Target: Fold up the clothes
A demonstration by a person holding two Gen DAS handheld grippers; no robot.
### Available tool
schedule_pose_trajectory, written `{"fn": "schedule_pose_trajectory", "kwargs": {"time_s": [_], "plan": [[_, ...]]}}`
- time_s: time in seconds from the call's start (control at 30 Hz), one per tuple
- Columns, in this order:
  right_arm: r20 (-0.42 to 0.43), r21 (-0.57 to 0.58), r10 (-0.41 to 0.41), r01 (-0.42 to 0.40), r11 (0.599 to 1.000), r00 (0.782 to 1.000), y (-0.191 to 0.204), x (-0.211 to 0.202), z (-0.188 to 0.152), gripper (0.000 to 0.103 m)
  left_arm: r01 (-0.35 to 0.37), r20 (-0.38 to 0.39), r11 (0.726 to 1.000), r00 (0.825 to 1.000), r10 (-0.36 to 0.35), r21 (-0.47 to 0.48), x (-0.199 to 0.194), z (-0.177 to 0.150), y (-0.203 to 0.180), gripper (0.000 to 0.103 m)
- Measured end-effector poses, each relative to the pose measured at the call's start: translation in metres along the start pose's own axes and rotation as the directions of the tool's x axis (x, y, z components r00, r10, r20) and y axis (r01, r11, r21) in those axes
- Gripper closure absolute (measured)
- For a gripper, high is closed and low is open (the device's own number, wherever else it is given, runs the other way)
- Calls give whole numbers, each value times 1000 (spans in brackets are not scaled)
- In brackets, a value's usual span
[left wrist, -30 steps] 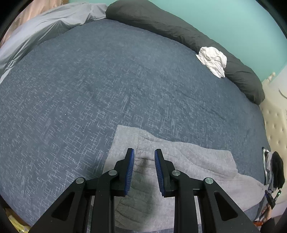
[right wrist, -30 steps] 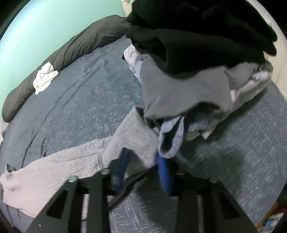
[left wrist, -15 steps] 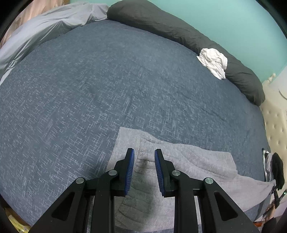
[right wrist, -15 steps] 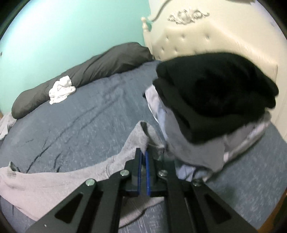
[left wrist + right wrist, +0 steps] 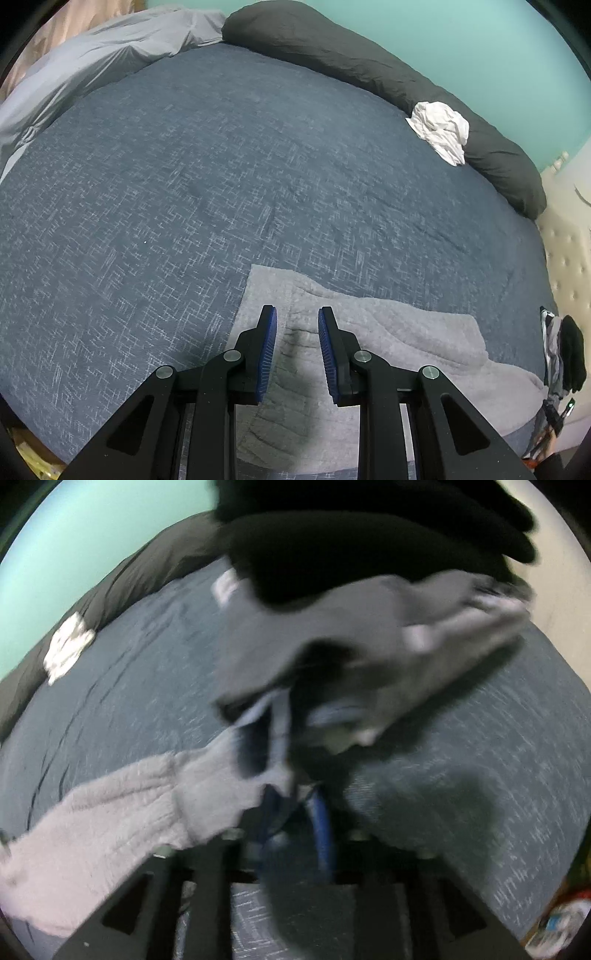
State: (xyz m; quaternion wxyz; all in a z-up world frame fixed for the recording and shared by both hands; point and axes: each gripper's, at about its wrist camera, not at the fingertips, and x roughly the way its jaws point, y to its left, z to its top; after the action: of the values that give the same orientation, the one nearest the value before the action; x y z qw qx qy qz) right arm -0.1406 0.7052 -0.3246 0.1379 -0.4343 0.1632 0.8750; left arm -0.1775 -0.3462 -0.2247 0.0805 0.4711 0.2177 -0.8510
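Observation:
A light grey fleece garment (image 5: 369, 332) lies stretched flat on the dark blue bed cover (image 5: 184, 184). My left gripper (image 5: 297, 321) is over the garment's near end, its blue pads apart with a crease of the fleece below the gap and nothing pinched. The right wrist view is blurred. In it my right gripper (image 5: 295, 805) is at the other end of the garment (image 5: 122, 812), right in front of a pile of clothes (image 5: 369, 609). Its jaws are opening. The fleece lies against the left finger, with no cloth clearly between the pads.
The pile (image 5: 569, 350) holds black, grey and pale blue pieces, and it stands by the cream headboard (image 5: 569, 240). A crumpled white cloth (image 5: 441, 129) rests on a long dark bolster (image 5: 351, 62). A grey duvet (image 5: 92, 62) is bunched at the far left.
Half a second ago the right gripper was shut on a raised fold of the grey garment; now its jaws are apart and it is lower and closer to the pile. The left gripper has not moved.

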Motion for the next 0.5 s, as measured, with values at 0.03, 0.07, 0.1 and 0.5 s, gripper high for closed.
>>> {"fn": "schedule_pose_trajectory", "kwargs": {"time_s": [0.03,0.07,0.1,0.5], "plan": [[3,21,-3,3,1000,1000,-4,-1,0,69,2,-1,1000,1000,-2,0,1,0,0,77],[10,37,1,-1,999,1000,-7,-3,-1,69,3,-2,1000,1000,-3,1,2,0,-1,77],[16,52,5,-6,999,1000,-9,-5,-2,69,5,-4,1000,1000,-5,1,3,0,-1,77],[-54,126,146,-139,982,988,5,18,-10,44,10,-7,1000,1000,-10,3,3,-2,-5,77]]}}
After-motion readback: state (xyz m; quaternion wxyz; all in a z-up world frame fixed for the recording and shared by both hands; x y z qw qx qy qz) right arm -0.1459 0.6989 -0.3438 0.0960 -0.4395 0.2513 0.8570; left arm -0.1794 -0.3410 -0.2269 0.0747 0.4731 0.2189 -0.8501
